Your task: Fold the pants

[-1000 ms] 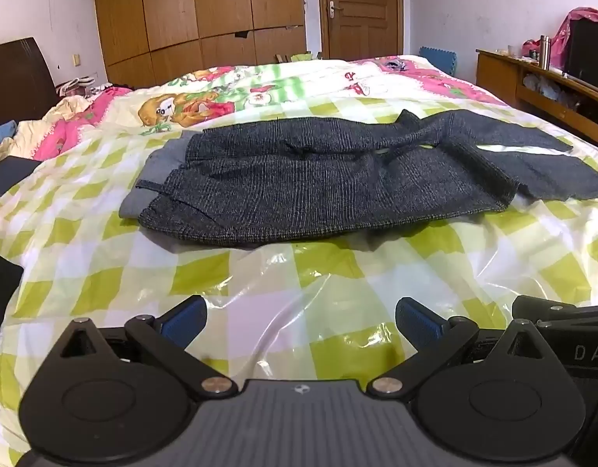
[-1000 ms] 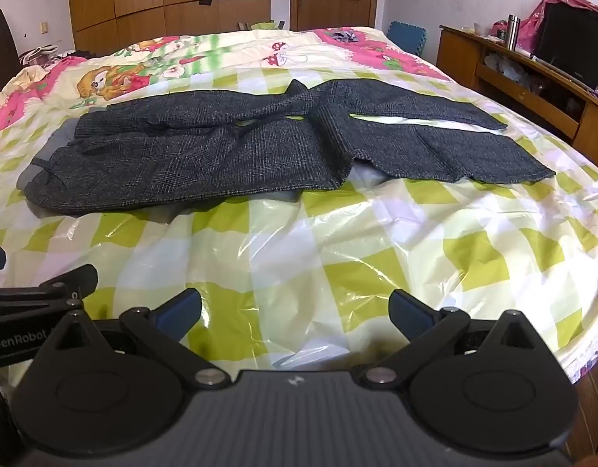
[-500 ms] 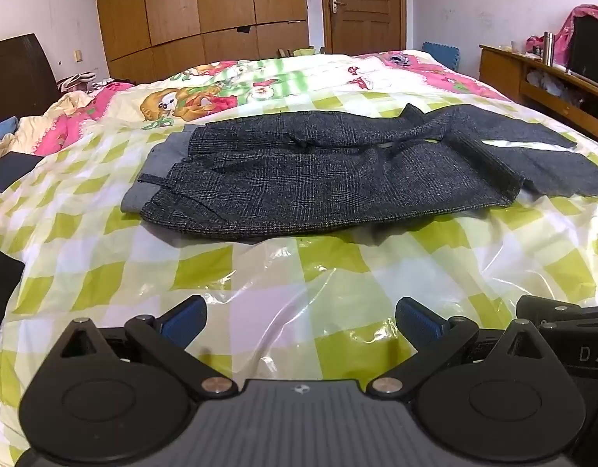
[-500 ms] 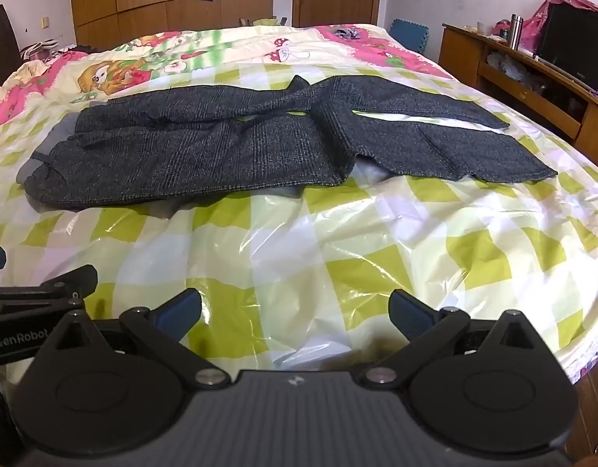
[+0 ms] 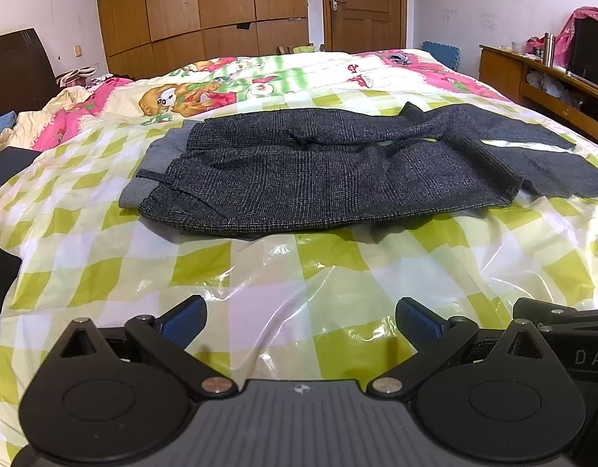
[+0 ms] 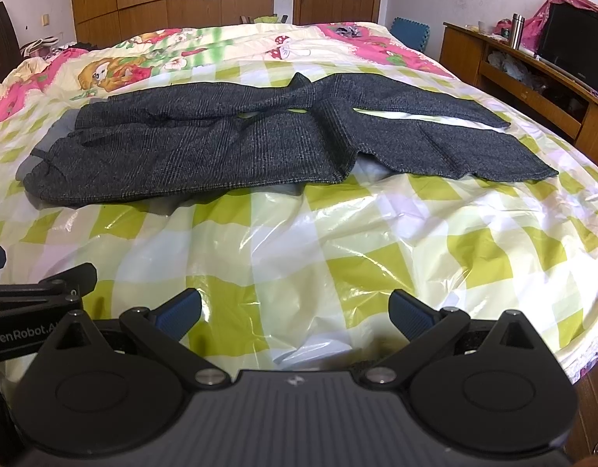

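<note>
Holding both tongs low over the near part of the bed [image 5: 260, 272], well short of the cloth. My left gripper [image 5: 299, 321] stands wide, blue pads [image 5: 182, 321] far apart, nothing between them but the shiny plastic sheet [image 5: 330, 295] over the green-and-white check cover. My right gripper [image 6: 295, 313] is just as wide, empty too, over the same glossy sheet. Part of its black frame shows at the right edge of the left view; part of the left one, lettered, shows at the left edge of the right view.

Dark grey checked pants [image 5: 318, 167] lie flat across the middle of the bed, lengthwise side to side. Waistband end [image 5: 159, 179] to my left, its lighter grey lining turned out. Legs [image 6: 435, 132] run to my right, slightly parted, a sliver of sheet showing between them. The near leg appears folded back partway; its edge [image 6: 345, 155] lifts a little off the sheet.

Beyond: cartoon quilt [image 5: 221, 85], wooden wardrobe [image 5: 205, 4], closed door [image 5: 363, 4]. Wooden sideboard [image 6: 513, 74] along the right wall.
</note>
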{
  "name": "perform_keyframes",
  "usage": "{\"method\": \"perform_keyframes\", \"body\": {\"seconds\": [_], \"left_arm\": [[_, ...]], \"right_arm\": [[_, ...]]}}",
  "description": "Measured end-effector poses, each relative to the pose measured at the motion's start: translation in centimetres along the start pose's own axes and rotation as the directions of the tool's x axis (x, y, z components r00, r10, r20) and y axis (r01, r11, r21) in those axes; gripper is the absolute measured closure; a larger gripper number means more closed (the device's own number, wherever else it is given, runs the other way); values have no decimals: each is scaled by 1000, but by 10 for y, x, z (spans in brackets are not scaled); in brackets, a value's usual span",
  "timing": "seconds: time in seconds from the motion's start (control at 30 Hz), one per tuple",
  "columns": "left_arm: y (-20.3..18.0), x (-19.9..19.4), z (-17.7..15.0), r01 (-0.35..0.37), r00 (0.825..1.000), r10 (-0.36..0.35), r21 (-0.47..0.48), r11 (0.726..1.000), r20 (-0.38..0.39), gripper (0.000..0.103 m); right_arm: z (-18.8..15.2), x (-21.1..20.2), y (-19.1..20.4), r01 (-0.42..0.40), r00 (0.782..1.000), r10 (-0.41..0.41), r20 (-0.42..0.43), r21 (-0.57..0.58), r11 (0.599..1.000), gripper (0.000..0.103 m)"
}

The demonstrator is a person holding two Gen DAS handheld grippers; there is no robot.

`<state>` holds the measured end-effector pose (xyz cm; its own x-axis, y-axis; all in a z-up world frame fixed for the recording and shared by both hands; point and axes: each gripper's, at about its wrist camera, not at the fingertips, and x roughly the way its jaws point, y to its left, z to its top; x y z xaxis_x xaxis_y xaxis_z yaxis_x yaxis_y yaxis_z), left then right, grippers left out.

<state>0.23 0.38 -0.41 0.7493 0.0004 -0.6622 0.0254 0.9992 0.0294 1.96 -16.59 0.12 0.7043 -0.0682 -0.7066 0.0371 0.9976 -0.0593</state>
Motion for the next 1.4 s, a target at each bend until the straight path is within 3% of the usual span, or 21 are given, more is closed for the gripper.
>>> {"method": "perform_keyframes", "body": {"seconds": [1.4], "left_arm": [[-1, 2, -1, -2, 1000, 2, 8, 1000, -5, 0]], "right_arm": [[0, 2, 2, 3, 1000, -3, -21, -13, 1000, 1]]}}
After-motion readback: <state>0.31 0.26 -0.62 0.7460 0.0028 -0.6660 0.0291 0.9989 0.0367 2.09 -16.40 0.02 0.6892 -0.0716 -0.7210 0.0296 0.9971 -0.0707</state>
